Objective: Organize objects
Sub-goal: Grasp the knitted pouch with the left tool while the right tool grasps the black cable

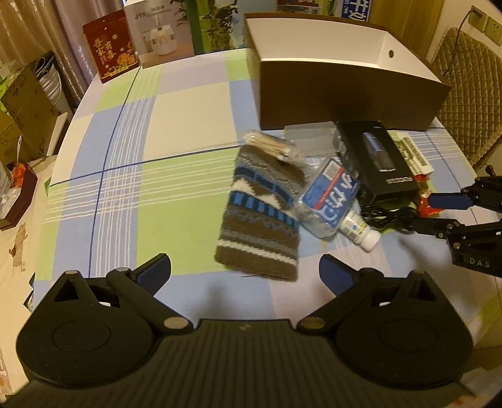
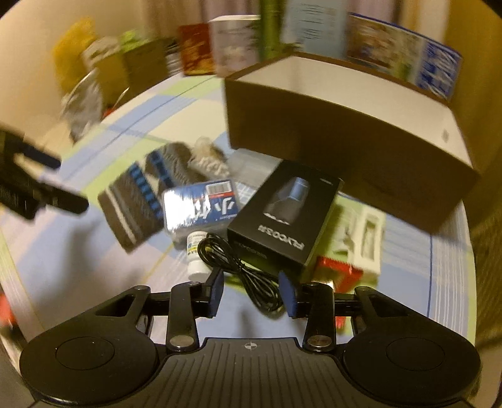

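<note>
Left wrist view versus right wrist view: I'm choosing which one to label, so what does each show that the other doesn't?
Only the left wrist view shows the padded chair and wall socket, plus the left hand-held gripper open near the knitted pouch. Only the right wrist view, which is blurred, shows the right hand-held gripper open around the black cable. Both show the pouch, tissue pack, white bottle, black product box and the big brown box.

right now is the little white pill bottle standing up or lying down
Lying down: the white pill bottle rests on its side on the tablecloth, its cap end toward the cameras, beside the black cable.
</note>
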